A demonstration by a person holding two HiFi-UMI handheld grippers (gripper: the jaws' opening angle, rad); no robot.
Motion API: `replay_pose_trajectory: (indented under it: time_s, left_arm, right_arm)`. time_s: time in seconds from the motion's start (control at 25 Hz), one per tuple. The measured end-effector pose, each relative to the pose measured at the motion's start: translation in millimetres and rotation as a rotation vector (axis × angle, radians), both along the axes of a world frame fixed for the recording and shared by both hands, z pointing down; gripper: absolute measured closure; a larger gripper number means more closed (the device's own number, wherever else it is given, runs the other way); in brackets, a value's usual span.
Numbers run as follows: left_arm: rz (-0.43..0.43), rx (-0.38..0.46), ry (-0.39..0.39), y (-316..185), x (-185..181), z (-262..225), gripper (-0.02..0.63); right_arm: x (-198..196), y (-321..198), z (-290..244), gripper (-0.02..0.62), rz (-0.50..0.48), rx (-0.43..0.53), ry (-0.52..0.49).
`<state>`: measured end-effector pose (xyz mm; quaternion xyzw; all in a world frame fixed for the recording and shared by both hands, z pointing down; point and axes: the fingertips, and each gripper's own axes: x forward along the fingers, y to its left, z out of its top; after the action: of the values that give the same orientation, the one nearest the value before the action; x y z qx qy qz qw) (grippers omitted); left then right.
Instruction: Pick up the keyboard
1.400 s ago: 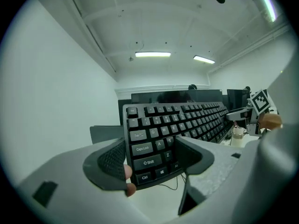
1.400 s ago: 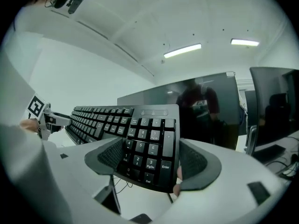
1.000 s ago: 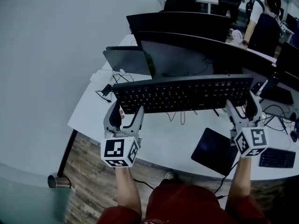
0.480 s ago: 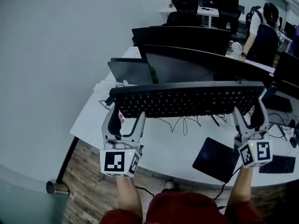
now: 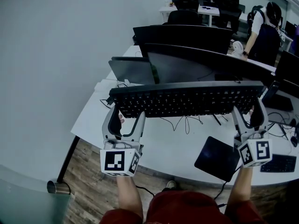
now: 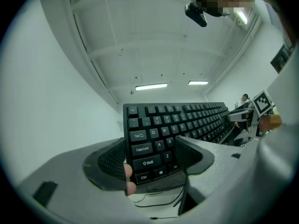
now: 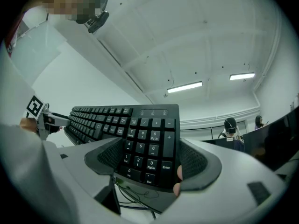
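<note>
A black full-size keyboard [image 5: 187, 99] hangs lifted above the white desk [image 5: 93, 120], tilted with its keys facing me. My left gripper [image 5: 124, 113] is shut on its left end, and in the left gripper view the jaws clamp the keyboard [image 6: 173, 125] around the Shift and Ctrl keys, with the left gripper [image 6: 152, 160] close to that corner. My right gripper [image 5: 247, 113] is shut on the right end. The right gripper view shows the keyboard [image 7: 145, 139] held at the number pad by the right gripper [image 7: 147, 164]. Its cable [image 5: 184, 122] dangles down to the desk.
Dark curved monitors [image 5: 187, 64] stand just behind the keyboard, with a dark laptop-like panel [image 5: 132, 71] at their left. A black mouse pad [image 5: 217, 158] lies near the desk's front right and a second keyboard [image 5: 278, 163] at the far right. A person [image 5: 264, 27] stands at the back right.
Both grippers have raised the keyboard off the desk, towards the monitors; over the last half second it has hardly moved. Both grippers stay shut on its ends.
</note>
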<state>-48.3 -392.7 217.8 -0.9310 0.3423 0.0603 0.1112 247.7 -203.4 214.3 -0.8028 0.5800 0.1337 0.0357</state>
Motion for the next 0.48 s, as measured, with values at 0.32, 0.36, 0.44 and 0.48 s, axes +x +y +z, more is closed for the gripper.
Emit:
replay_pose_trajectory:
  time_s: [0.32,0.36,0.44,0.48]
  left_arm:
    - [0.000,-0.017,-0.005,-0.6,0.0,2.1,0.279]
    - [0.000,-0.017,-0.006,-0.5,0.1,1.7,0.279]
    - [-0.002,-0.017,-0.004,-0.9,-0.1,1.3,0.279]
    - [-0.002,-0.018,-0.004,-1.2,-0.2,1.3,0.279]
  right_arm:
    - [-0.4,-0.6,0.3,0.216,0.004,-0.017,0.000]
    - [-0.4,-0.6,0.0,0.216,0.005,-0.017,0.001]
    - [-0.3,-0.8,-0.1,0.216,0.005,-0.018,0.001]
    - [-0.3,-1.0,0.1,0.216,0.005,-0.020,0.000]
